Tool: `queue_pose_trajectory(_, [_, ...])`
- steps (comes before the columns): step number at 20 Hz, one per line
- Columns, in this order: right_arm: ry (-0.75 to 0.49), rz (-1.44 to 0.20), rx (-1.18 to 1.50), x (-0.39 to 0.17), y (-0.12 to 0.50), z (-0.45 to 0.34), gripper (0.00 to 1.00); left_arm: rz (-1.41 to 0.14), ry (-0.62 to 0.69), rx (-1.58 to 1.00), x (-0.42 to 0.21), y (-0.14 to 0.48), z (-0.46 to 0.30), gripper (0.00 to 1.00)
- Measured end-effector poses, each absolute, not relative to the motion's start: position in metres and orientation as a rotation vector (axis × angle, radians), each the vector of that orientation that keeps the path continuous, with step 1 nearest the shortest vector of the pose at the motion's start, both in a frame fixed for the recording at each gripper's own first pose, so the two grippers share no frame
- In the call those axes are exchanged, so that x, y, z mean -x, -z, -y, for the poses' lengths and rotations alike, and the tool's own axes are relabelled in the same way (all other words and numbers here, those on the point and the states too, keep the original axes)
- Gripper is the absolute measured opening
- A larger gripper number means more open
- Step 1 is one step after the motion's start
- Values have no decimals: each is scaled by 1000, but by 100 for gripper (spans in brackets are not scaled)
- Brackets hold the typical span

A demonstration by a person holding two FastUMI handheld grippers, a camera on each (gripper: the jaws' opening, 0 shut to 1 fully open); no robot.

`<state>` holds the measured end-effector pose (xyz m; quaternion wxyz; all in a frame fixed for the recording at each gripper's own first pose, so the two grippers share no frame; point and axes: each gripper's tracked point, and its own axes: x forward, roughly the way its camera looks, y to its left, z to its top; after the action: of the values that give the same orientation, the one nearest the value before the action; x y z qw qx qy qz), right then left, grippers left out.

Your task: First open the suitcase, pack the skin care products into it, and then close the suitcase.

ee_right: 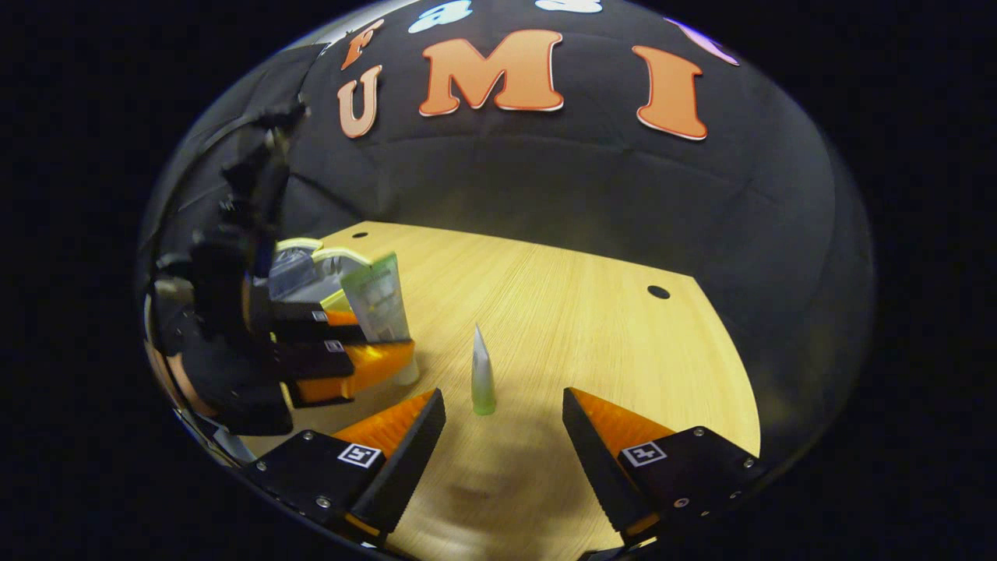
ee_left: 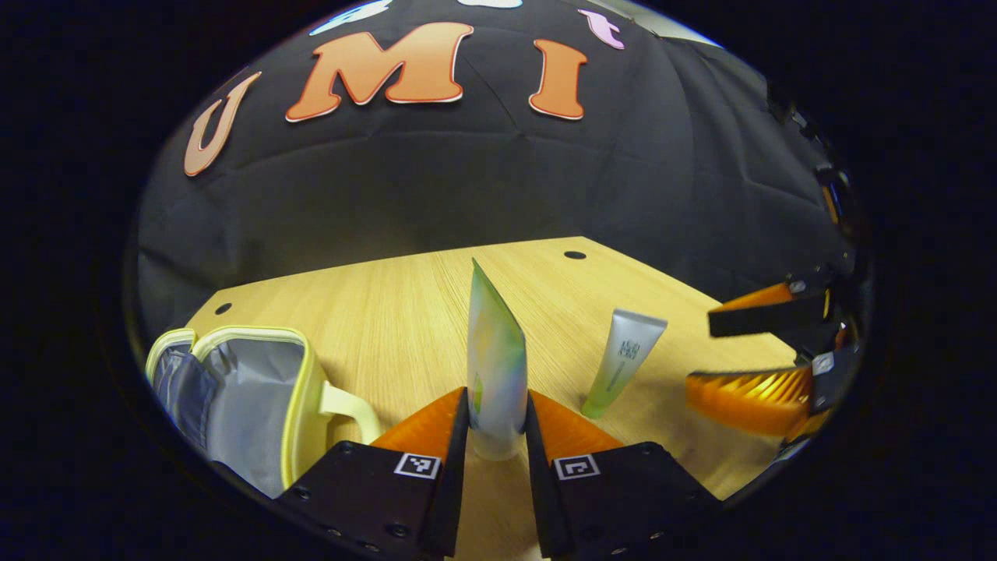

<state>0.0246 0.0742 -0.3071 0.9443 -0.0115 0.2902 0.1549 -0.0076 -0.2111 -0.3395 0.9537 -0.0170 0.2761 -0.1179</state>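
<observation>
Tall green-and-white squeeze tube [ee_left: 496,366] stands cap-down on the pale wooden table [ee_left: 389,312], clamped between my left gripper [ee_left: 497,425] fingers; both fingers press its lower part, jaws nearly closed around it. Its cap end is partly hidden between my fingers. In the right gripper view the same tube [ee_right: 379,300] shows broadside, held by the left gripper [ee_right: 343,343], label too small to make out.

Left of that tube in the left gripper view: open soft case with pale yellow trim and grey lining [ee_left: 241,397], lid up, yellow handle facing the tube, lower edge cut off by my left finger. In the right gripper view the case [ee_right: 308,269] sits just behind the held tube, mostly blocked by the left gripper and the dark rig above it.

Right of the held tube: smaller grey-to-green squeeze tube [ee_left: 623,362], standing cap-down and tilted, apart from the held one. In the right gripper view this small tube [ee_right: 482,374] is seen edge-on, straight ahead of my right gripper [ee_right: 502,425], whose jaws are wide apart, gripping nothing, not touching it. The right gripper [ee_left: 748,358] also shows beyond the small tube in the left gripper view, partly cut off.

Small dark holes [ee_right: 658,292] in the tabletop.
</observation>
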Motion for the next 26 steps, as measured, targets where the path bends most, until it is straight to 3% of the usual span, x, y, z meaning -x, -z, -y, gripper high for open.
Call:
queue_pose_trajectory(7, [-391, -628, 5, -50, 337, -94, 90, -556, 140, 56, 19, 288, 181, 39])
queue_pose_trajectory(9, [-395, -651, 6, -59, 348, -100, 76, -558, 84, 50, 25, 279, 162, 39])
queue_pose_trajectory(10, [-403, -664, -2, -61, 351, -105, 58, -562, 62, 47, 30, 274, 154, 39])
queue_pose_trajectory(11, [-404, -671, -3, -63, 356, -109, 59, -561, 38, 49, 35, 268, 144, 39])
queue_pose_trajectory(13, [-398, -679, 2, -69, 361, -113, 46, -565, -8, 42, 44, 260, 123, 39])
queue_pose_trajectory(14, [-402, -676, -11, -71, 360, -116, 34, -571, -32, 31, 49, 258, 111, 39])
queue_pose_trajectory(20, [-414, -703, -65, -62, 328, -135, 30, -616, -119, 4, 71, 256, 35, 39])
queue_pose_trajectory(23, [-416, -664, -85, -56, 290, -154, 30, -644, -106, -4, 78, 259, 1, 39])
queue_pose_trajectory(24, [-411, -648, -90, -55, 279, -161, 25, -654, -92, -7, 79, 259, -9, 40])
queue_pose_trajectory(26, [-402, -615, -104, -52, 254, -178, 30, -665, -60, -24, 82, 259, -25, 39])
